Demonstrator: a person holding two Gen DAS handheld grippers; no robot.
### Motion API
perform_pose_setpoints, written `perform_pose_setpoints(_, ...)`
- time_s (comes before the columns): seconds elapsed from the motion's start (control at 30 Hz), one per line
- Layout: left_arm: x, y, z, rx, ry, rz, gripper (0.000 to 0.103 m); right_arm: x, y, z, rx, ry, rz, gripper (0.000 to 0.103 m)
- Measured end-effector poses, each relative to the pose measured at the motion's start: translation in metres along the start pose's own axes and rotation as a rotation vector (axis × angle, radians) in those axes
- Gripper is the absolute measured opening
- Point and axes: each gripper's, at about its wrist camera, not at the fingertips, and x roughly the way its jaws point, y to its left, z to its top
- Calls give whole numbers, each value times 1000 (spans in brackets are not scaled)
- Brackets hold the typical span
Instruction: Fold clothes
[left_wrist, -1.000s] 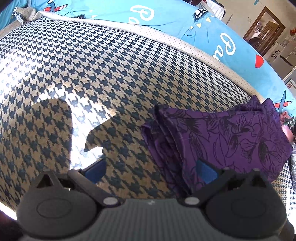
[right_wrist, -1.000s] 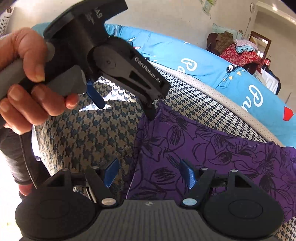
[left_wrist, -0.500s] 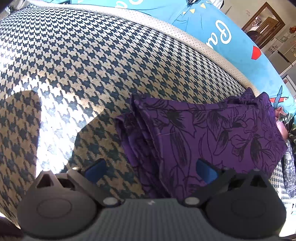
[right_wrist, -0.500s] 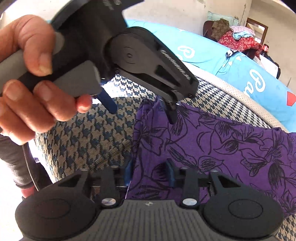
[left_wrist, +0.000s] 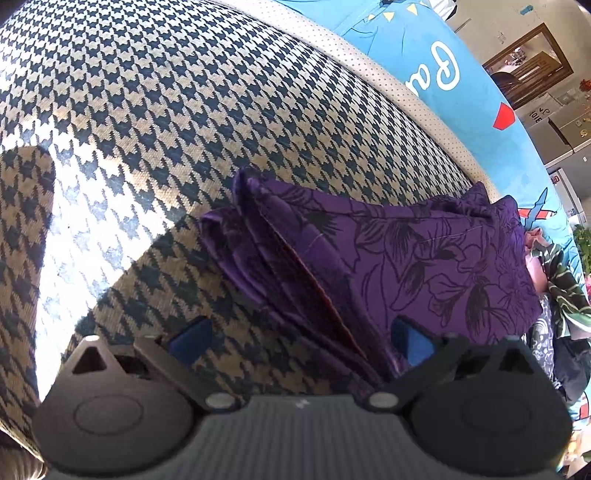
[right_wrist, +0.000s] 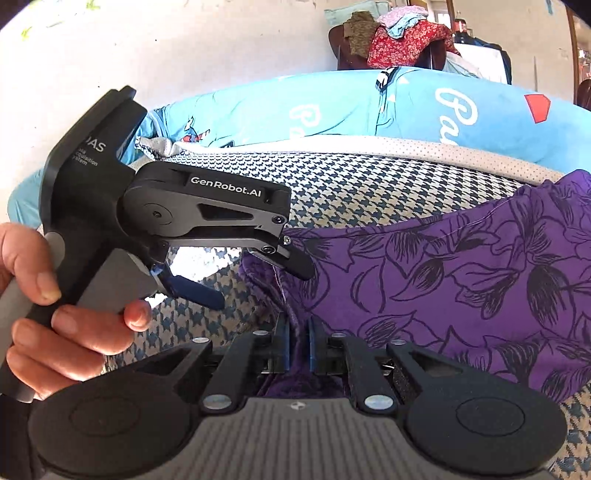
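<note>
A folded purple garment (left_wrist: 406, 258) with black flower outlines lies on a houndstooth blanket (left_wrist: 184, 110). In the left wrist view my left gripper (left_wrist: 299, 343) is open, and the garment's layered left edge runs between its blue pads (left_wrist: 188, 343) without being pinched. The right wrist view shows that left gripper (right_wrist: 255, 284) held by a hand (right_wrist: 55, 314), its upper finger resting on the garment's corner. My right gripper (right_wrist: 297, 347) is closing: its blue pads press on a bunched fold of the purple garment (right_wrist: 461, 288) at the near edge.
Blue bedding with white lettering (right_wrist: 369, 107) lies behind the blanket's dotted grey border (right_wrist: 406, 147). A chair heaped with clothes (right_wrist: 399, 40) stands at the wall. More garments (left_wrist: 561, 288) lie to the right of the purple one. Sunlight falls on the blanket at left.
My right gripper's jaws went from wide apart to pinched on the garment's near edge, and it rolled. The left gripper came closer to the garment's left edge.
</note>
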Motion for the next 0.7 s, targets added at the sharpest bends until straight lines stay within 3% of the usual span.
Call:
perform_pose_setpoints(0.23,15,-21,6,14,9,2,98,-2,-2,0,9,-1,15,9)
perform_pose_setpoints(0.33,22,-33,7,46,6,53,84,-1,-2,-1,12,3,6,9)
perform_pose_setpoints(0.47,21,-35,11,68,-10,89,50,4,2,-7,-36,19,-32,10)
perform_pose_setpoints(0.5,20,-33,12,61,-11,84,47,6,4,-8,-50,21,-35,12)
perform_pose_setpoints(0.63,18,-22,15,-2,16,44,28,8,10,-13,-77,44,-4,39)
perform_pose_setpoints(0.7,20,-22,14,-3,18,51,28,8,14,-16,-101,46,1,42)
